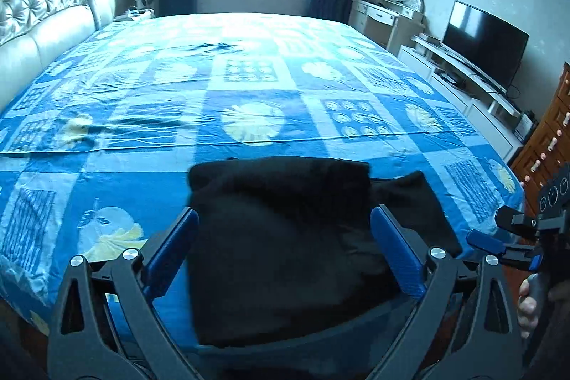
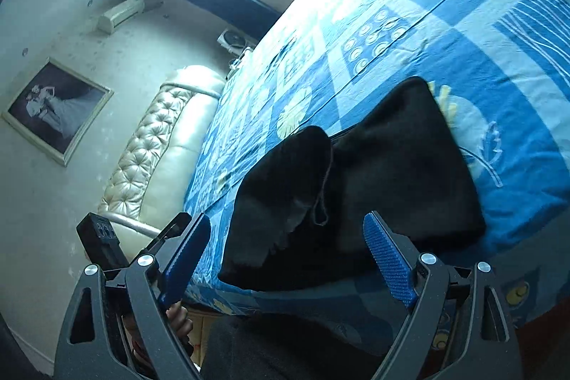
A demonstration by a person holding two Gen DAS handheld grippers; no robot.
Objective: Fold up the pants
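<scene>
Pants [image 1: 285,237]: black, already a compact folded bundle at the bed [image 1: 249,77] edge, 6 o'clock — within easy reach.
Left claw [image 1: 285,248]: spread wide, gripping nothing.
Right claw [image 2: 288,255]: likewise wide, empty — apparently hovering clear of the cloth.

folded black pants [image 2: 356,187] lie on a blue patterned bedspread [image 2: 463,34] near the bed's edge, framed by the right gripper's [image 2: 288,237] spread blue-padded fingers [image 2: 388,259].
</scene>
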